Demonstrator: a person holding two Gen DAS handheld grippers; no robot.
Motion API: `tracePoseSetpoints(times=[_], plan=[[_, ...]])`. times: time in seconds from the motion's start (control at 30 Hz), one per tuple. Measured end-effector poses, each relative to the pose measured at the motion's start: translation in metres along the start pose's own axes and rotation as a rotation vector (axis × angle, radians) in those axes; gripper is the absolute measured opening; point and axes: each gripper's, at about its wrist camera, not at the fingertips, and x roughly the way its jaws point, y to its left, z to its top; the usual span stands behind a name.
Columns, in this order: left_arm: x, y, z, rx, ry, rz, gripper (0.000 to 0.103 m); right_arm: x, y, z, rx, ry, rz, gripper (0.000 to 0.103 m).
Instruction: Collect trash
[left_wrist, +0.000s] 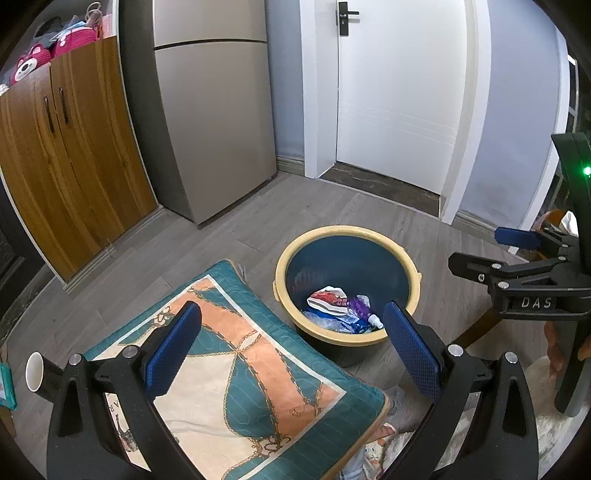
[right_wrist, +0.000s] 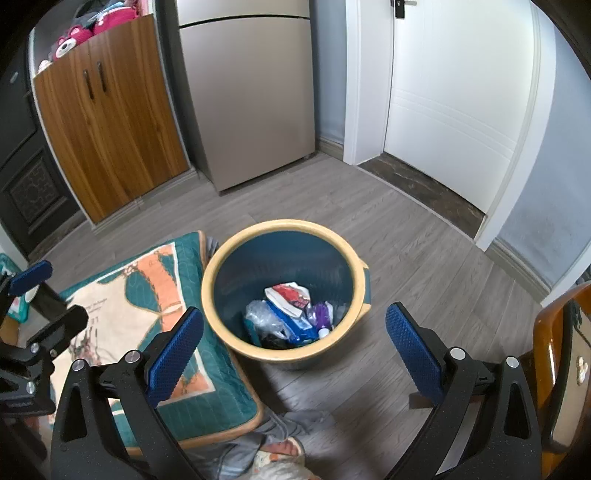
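Trash (right_wrist: 291, 314): wrappers, clear plastic and a small purple item heaped at the bottom of the bin (right_wrist: 218, 266), blue inside with a cream rim, standing on the grey floor (right_wrist: 424, 258) just beside a patterned cushion (right_wrist: 147, 295). Left gripper (left_wrist: 291, 339) and right gripper (right_wrist: 293, 341): both spread wide, holding nothing, poised above the bin. Judgement: collection looks nearly finished.

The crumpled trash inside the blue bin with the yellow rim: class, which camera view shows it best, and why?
The right wrist view: it looks almost straight down into the blue bin with the yellow rim, so the crumpled trash lies open. The left wrist view looks in at a slant, and the near rim hides part of the pile.
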Motion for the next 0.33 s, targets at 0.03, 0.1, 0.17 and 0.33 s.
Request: tracePoseSetpoints(times=[0.03,0.1,0.17,0.33], plan=[[0.0005,-0.0005,0.0002,0.003,0.003,-0.003,0.097,0.0001,0.0001,-0.0004,0.0,0.0,0.0,0.098],[0.0015,-0.0012,0.0001,0.007,0.01,-0.01,0.097,0.0003,-0.0002,-0.0001,-0.002,0.001,0.0,0.098],[0.0031,-0.0008,0.0002,0.002,0.026,-0.007,0.097,0.0002,-0.0002,-0.0001,-0.001,0.001,0.001,0.098],[0.0063,0.0045,-0.0007,-0.025,0.05,-0.004,0.097,0.0003,-0.0004,0.0002,-0.001,0.001,0.0,0.098]])
